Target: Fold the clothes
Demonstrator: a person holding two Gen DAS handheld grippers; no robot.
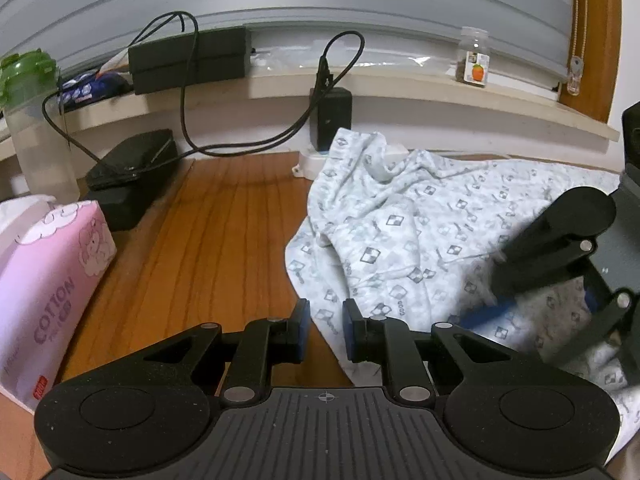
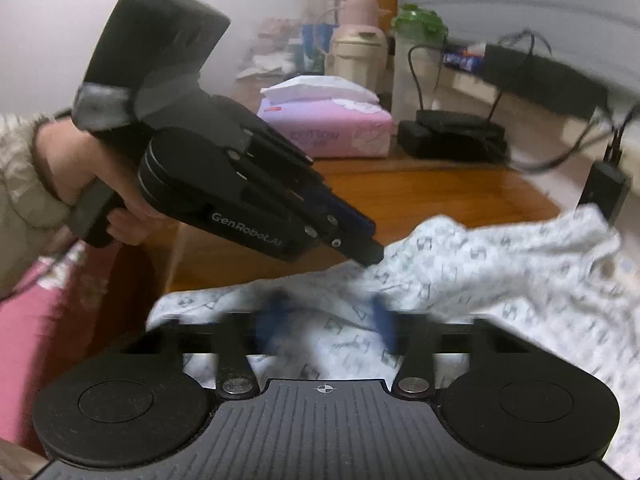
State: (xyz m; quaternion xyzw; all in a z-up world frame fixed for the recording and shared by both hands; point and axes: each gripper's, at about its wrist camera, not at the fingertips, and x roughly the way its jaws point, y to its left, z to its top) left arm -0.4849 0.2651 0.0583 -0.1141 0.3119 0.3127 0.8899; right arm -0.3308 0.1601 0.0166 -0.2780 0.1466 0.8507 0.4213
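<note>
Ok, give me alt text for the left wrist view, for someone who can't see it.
The left gripper, jaws slightly apart, straddles the near edge of a crumpled white patterned garment on a wooden table. The right gripper reaches onto the cloth from the right; a pink tissue box sits far left.

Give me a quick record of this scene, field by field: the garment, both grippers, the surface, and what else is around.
garment: white patterned cloth, crumpled and unfolded on the table
left gripper: open, fingers straddling the cloth's near edge
right gripper: open, blurred, over the cloth
surface: wooden table
left side: pink tissue box, clear bottle with green lid
back: black boxes and cables on the ledge, small jar
fold state: not yet begun
</note>
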